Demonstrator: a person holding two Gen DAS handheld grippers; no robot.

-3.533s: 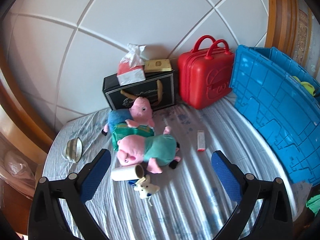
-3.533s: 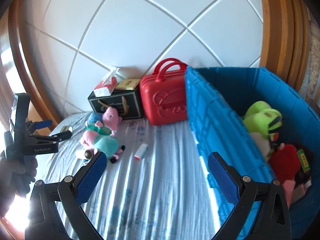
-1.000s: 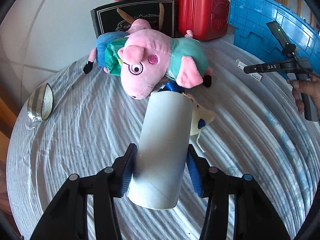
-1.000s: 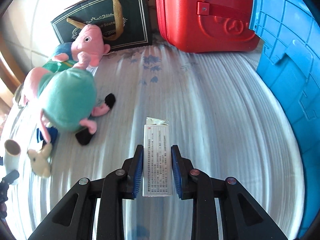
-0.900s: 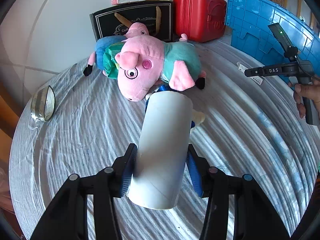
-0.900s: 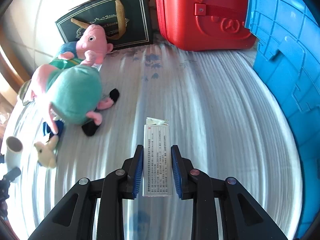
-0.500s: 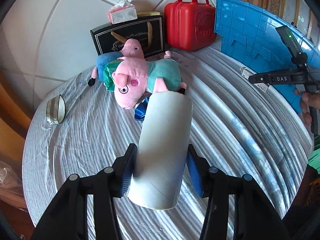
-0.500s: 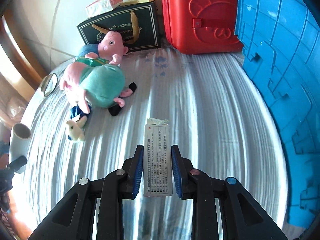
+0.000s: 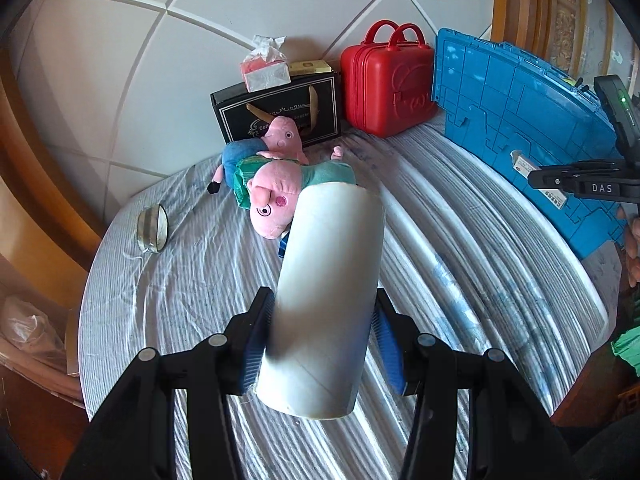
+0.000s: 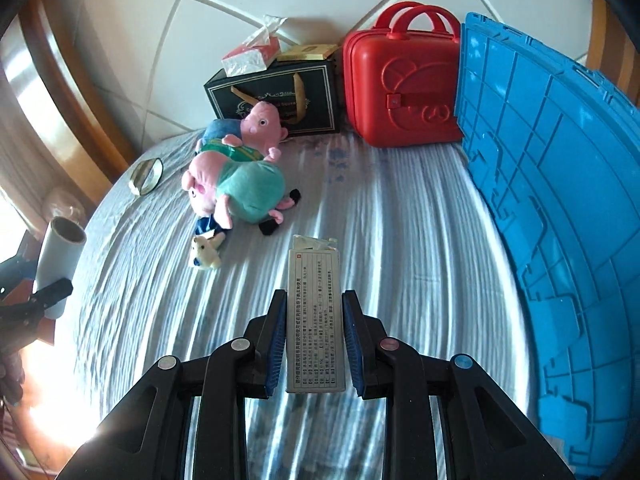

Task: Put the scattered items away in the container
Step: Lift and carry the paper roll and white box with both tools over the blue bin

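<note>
My left gripper [image 9: 320,340] is shut on a white cardboard tube [image 9: 328,292] and holds it above the striped bed sheet [image 9: 192,280]. My right gripper [image 10: 315,344] is shut on a small grey medicine box [image 10: 315,320], also raised above the sheet. The blue crate [image 10: 560,220] stands at the right; it also shows in the left wrist view [image 9: 520,120]. Two pink pig plush toys [image 10: 236,176] lie together on the sheet, with a small white plush [image 10: 206,254] beside them.
A red case [image 10: 400,84] and a black gift bag [image 10: 276,96] with a tissue pack [image 10: 252,54] stand against the white wall. A tape roll [image 10: 146,176] lies at the sheet's left edge. Wooden frame lies left.
Both grippers closed on their items, the left on the tube and the right on the box, then lifted and pulled back from the toys. The scene looks farther away.
</note>
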